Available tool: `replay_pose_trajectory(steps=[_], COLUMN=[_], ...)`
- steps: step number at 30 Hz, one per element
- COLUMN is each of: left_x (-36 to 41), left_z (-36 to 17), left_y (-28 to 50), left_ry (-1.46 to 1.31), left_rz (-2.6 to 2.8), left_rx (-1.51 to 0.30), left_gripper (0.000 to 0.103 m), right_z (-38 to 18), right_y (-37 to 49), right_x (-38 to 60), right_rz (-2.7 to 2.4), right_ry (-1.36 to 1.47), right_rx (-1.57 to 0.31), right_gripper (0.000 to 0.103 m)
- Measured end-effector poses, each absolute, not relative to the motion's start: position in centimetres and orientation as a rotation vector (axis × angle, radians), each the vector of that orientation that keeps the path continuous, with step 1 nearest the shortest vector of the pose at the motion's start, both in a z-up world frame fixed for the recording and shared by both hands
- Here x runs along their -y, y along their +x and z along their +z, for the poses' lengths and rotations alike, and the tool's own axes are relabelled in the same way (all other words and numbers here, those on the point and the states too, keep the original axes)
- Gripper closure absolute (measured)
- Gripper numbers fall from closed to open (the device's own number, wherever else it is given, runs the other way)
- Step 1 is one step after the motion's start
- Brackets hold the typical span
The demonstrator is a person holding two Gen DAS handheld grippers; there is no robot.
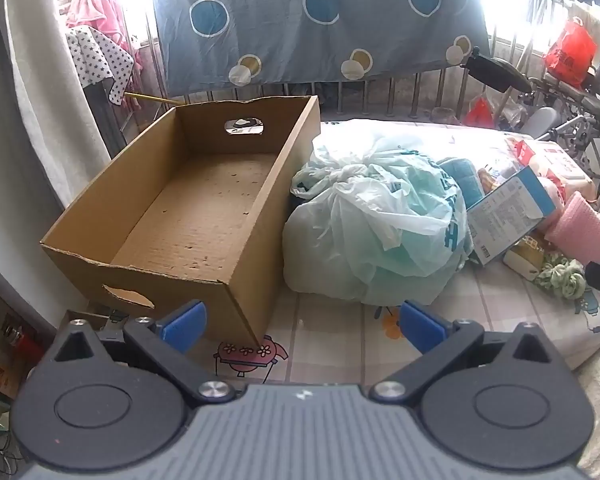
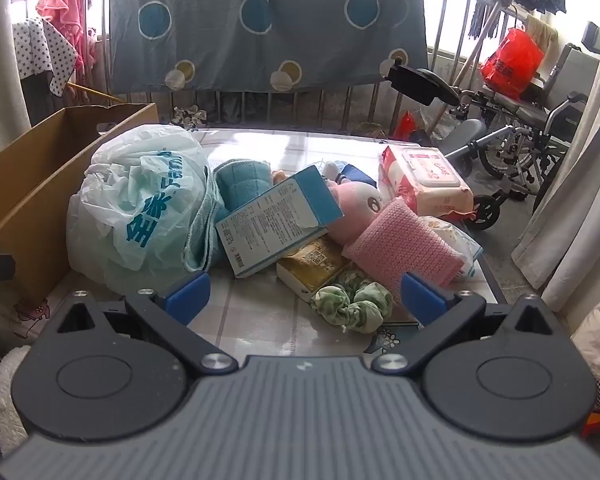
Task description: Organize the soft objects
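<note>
An empty brown cardboard box [image 1: 204, 200] stands on the left of the table; its side shows in the right wrist view [image 2: 40, 168]. Beside it lies a stuffed white-green plastic bag [image 1: 376, 232] [image 2: 140, 204]. To its right are a teal towel [image 2: 240, 184], a blue-white carton [image 2: 276, 224], a pink plush toy [image 2: 360, 204], a pink sponge cloth [image 2: 408, 248] and a green scrunchie [image 2: 352, 300]. My left gripper [image 1: 302, 326] is open and empty near the box's front corner. My right gripper [image 2: 304, 296] is open and empty just before the scrunchie.
A wet-wipes pack [image 2: 424, 184] and a yellow packet [image 2: 312, 268] lie among the pile. A spotted grey sheet [image 2: 268, 24] hangs on the railing behind. A wheelchair [image 2: 516, 140] stands at the right, off the table.
</note>
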State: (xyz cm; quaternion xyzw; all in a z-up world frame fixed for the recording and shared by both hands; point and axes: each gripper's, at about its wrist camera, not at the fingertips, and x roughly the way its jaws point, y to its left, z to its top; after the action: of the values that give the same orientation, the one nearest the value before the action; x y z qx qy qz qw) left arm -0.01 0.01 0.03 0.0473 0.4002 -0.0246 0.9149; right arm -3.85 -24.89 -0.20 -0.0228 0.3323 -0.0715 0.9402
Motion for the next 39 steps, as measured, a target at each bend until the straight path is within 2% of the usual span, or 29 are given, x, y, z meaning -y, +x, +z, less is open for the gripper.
replay_pose_trajectory(steps=[39], left_x=[0.3], left_z=[-0.5], left_y=[0.1], left_ry=[0.118], left_rz=[-0.041], left_rx=[-0.832], left_gripper=[0.0], right_z=[-0.4], right_y=[-3.7], right_x=[25.3], right_rz=[-0.162], right_ry=[-0.045], right_rx=[-0.706], right_gripper=[0.001])
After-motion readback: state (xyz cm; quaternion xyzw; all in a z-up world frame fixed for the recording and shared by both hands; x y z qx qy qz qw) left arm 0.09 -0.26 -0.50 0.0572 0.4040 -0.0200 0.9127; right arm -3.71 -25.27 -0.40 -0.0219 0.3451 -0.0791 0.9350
